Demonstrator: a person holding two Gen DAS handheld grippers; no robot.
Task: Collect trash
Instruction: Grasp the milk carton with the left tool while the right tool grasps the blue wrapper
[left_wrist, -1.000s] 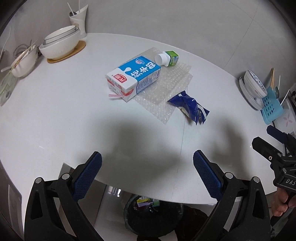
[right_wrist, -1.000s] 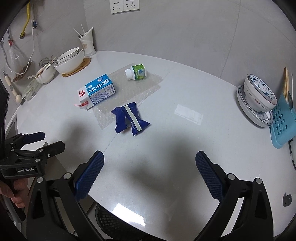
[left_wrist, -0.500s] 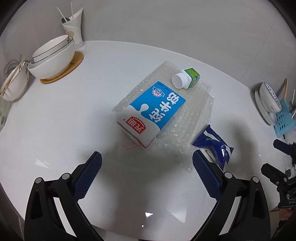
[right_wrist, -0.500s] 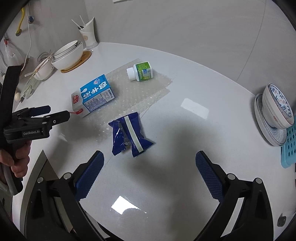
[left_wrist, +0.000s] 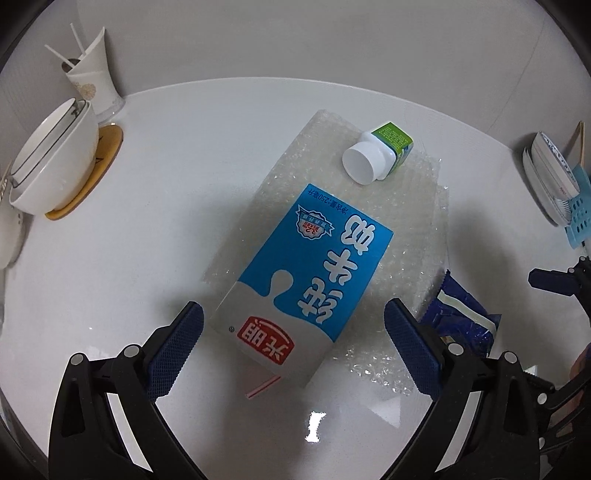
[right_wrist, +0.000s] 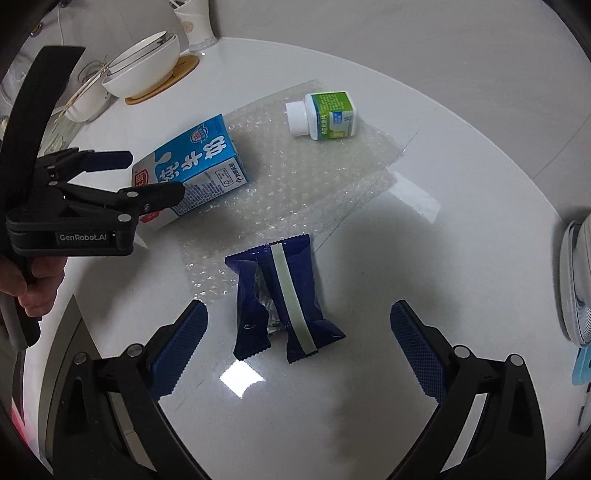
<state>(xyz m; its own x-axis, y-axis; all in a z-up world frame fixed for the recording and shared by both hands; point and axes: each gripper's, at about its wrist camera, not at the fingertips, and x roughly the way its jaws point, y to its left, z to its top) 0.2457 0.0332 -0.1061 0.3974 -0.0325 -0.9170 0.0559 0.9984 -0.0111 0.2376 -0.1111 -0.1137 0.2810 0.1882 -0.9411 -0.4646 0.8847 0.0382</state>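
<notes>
Left gripper: jaws spread wide, nothing between the pads; it hovers just over the near end of the milk carton.
Carton position: lies flat on its broad face, partly on the bubble wrap, partly on the bare white table; red logo end and a pink straw point toward the left gripper.
Carton long axis: runs from near-left to far-right in the left wrist view, slanted off the gripper's forward line rather than square to it.
Key relation: the carton's near end sits between the two blue pads; my read is that its short width falls across the jaw opening, so a slight twist would square the grip.
Right gripper: also fully apart and empty, above the blue wrapper.
Wrapper position: on the table, its far edge overlapping the bubble wrap's near corner; its pale stripe runs roughly away from the right gripper, tilted slightly.
Nearer hand: left for the carton, right for the wrapper; each item lies straight ahead of its own gripper.
Small bottle: on its side at the far part of the bubble wrap, white cap toward the carton, well beyond both grippers.
Step, as judged: both grippers are poised to lower and close; nothing collected yet from what lies here.
Risk: the bubble wrap may drag along with the carton.
</notes>
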